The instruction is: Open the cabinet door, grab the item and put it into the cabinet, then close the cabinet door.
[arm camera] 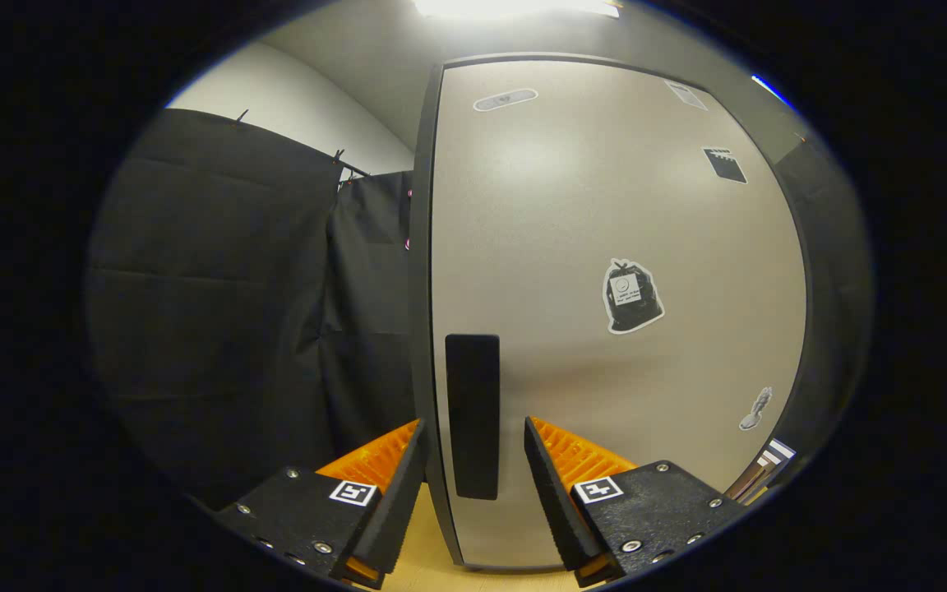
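- Facing the cabinet door [605, 312] at close range, the gripper [473, 452] sits low in the middle of the frame with its two fingers spread apart, holding nothing.
- Its left finger [387, 477] lies just left of the door's dark left edge, while the right finger [560, 485] lies in front of the door panel; each shows an orange ribbed side and a black toothed inner face.
- The black handle [473, 415], an upright rectangular strip near the door's left edge, stands in the gap between the fingers and just ahead of them; whether either finger touches it cannot be told.
- The door is a pale grey panel in a dark frame, filling the centre and right of the frame, and looks shut flat against its frame.
- A sticker shaped like a black rubbish bag [631, 296] sits right of centre on the door, with a dark square sticker [724, 164] at upper right and a small pale one [756, 409] at lower right.
- An oval pale label [505, 99] is at the door's top left.
- Black cloth [227, 312] hangs across the left half of the frame, pinned with clips along its top, with white wall above it.
- A strip of light wooden surface [432, 559] shows at the bottom, under the fingers.
- A bright ceiling light [515, 6] glows at top centre.
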A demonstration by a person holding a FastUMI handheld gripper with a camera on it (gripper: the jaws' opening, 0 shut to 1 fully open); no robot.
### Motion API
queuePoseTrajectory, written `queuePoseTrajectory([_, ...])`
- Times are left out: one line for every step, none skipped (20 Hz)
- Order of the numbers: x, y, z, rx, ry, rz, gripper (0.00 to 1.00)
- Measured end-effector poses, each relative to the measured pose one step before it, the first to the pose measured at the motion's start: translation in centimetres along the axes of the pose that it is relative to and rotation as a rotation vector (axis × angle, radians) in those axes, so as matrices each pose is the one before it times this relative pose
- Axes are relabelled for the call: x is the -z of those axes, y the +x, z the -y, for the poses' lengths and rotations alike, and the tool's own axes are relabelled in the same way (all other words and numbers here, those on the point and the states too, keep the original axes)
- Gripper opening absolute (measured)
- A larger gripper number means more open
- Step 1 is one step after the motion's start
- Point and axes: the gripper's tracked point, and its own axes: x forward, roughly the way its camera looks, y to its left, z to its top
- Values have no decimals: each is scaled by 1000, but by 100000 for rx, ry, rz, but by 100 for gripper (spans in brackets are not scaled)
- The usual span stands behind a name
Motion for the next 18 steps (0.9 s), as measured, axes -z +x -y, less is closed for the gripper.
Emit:
queuePoseTrajectory([287,545,74,673,426,-1778,70])
queuePoseTrajectory([352,613,-139,-22,629,-2119,65])
queuePoseTrajectory([380,379,-77,-138,344,-2244,62])
queuePoseTrajectory([638,325,69,451,135,-2813,54])
queuePoseTrajectory([-342,148,-21,-196,7,1761,46])
queuePoseTrajectory([331,-165,16,-278,-1360,-1661,34])
queuePoseTrajectory([-264,-90,-39,-375,-469,882,31])
queuePoseTrajectory([183,-168,-42,-1146,56,-965,28])
queuePoseTrajectory([66,-67,-46,-663,269,-673,27])
queuePoseTrajectory([-22,-109,48,-753,-44,-406,26])
queuePoseTrajectory([-35,-203,71,-886,-308,-75,26])
queuePoseTrajectory([138,-176,3,-982,79,-439,26])
queuePoseTrajectory([-70,-269,-7,-772,420,360,26])
queuePoseTrajectory([49,-330,-37,-1083,319,-387,26])
queuePoseTrajectory([-61,-164,0,-1103,295,143,26])
queuePoseTrajectory([160,-86,152,-1121,11,-193,26])
queuePoseTrajectory([-15,-206,137,-805,-22,101,26])
queuePoseTrajectory([96,-283,28,-920,257,26,26])
